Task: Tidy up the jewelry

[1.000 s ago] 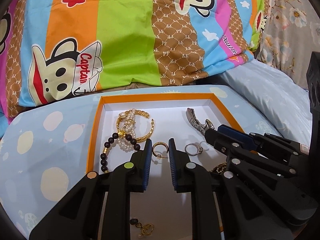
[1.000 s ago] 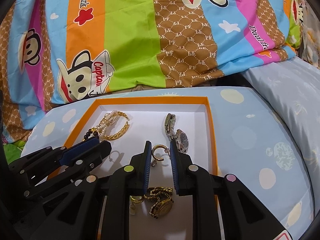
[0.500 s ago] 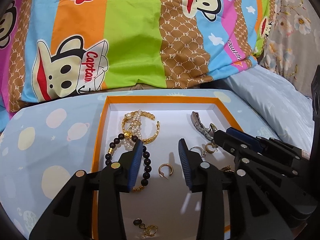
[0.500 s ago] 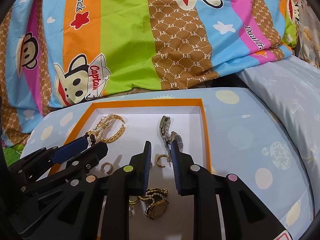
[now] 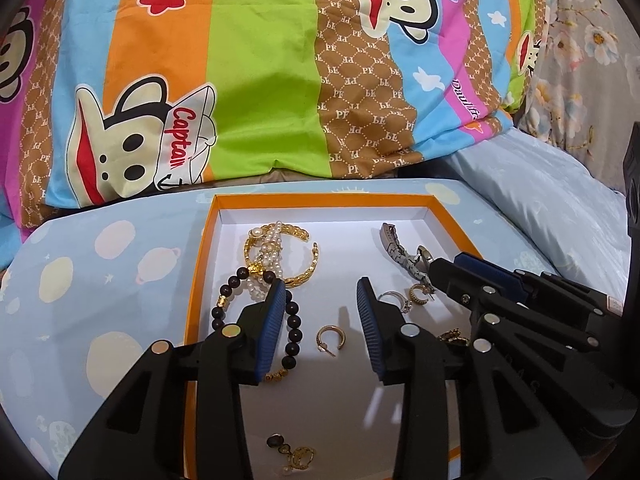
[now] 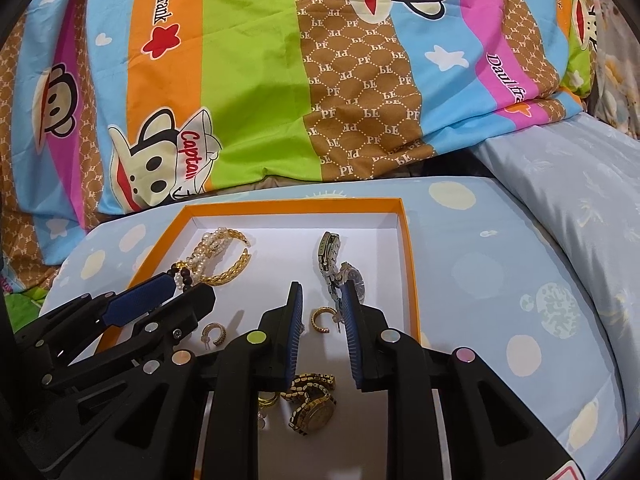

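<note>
Left jaws [image 5: 320, 320] have just opened, empty, gold hoop [image 5: 331, 339] lying loose on the tray [image 5: 320, 202] floor between them. Right jaws [image 6: 322, 320] narrow around a second hoop [image 6: 322, 320]; I can't tell contact. Judged mid earring pairing; next I close right gently.

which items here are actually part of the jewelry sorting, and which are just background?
Job items: orange-rimmed box; two gold hoop earrings; dark bead bracelet; pearl and gold bracelets; silver watch; gold watch; silver ring.

Background: cartoon monkey quilt; blue spotted cushion; pale blue pillow.
</note>
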`<action>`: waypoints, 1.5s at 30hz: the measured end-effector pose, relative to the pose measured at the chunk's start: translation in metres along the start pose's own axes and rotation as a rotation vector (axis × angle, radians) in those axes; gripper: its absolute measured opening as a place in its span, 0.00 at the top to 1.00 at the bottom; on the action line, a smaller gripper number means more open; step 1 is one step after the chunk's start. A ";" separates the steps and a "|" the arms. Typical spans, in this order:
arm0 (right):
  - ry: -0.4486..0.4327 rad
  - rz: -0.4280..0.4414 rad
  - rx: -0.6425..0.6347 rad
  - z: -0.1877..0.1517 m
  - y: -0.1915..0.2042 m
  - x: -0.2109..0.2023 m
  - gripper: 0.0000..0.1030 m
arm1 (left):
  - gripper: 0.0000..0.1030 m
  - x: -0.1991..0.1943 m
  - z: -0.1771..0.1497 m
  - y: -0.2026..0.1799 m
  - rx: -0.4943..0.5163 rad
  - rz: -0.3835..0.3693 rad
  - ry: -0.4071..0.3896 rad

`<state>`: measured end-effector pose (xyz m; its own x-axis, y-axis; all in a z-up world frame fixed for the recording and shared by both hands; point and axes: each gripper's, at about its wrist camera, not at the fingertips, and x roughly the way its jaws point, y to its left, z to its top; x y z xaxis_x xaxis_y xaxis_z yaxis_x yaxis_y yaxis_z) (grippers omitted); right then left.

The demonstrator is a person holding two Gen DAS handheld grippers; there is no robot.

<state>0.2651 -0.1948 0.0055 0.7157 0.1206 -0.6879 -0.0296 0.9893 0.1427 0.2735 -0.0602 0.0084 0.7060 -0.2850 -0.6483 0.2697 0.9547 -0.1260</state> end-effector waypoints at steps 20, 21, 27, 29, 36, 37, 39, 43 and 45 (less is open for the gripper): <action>-0.007 -0.021 0.033 -0.072 0.012 -0.093 0.63 | 0.65 -0.088 -0.063 -0.014 0.033 0.090 -0.007; -0.009 -0.027 0.028 -0.076 0.013 -0.095 0.63 | 0.65 -0.090 -0.066 -0.014 0.031 0.095 -0.003; -0.039 -0.039 0.015 -0.090 0.015 -0.105 0.59 | 0.65 -0.097 -0.079 -0.009 -0.009 0.121 0.003; -0.045 -0.041 0.016 -0.093 0.014 -0.105 0.56 | 0.65 -0.097 -0.083 -0.008 -0.013 0.132 0.009; -0.037 -0.048 -0.006 -0.094 0.017 -0.101 0.53 | 0.52 -0.097 -0.086 -0.007 -0.015 0.147 0.004; -0.038 -0.051 -0.008 -0.094 0.018 -0.101 0.50 | 0.52 -0.097 -0.086 -0.007 -0.014 0.147 0.004; -0.043 -0.058 -0.011 -0.095 0.019 -0.102 0.47 | 0.51 -0.097 -0.086 -0.008 -0.010 0.151 0.006; -0.036 -0.062 -0.006 -0.095 0.017 -0.100 0.46 | 0.47 -0.094 -0.085 -0.007 -0.017 0.160 0.017; -0.035 -0.063 -0.004 -0.095 0.017 -0.100 0.46 | 0.45 -0.094 -0.085 -0.006 -0.022 0.165 0.019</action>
<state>0.1268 -0.1823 0.0093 0.7399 0.0553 -0.6704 0.0137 0.9952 0.0971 0.1503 -0.0319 0.0062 0.7269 -0.1232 -0.6756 0.1371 0.9900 -0.0330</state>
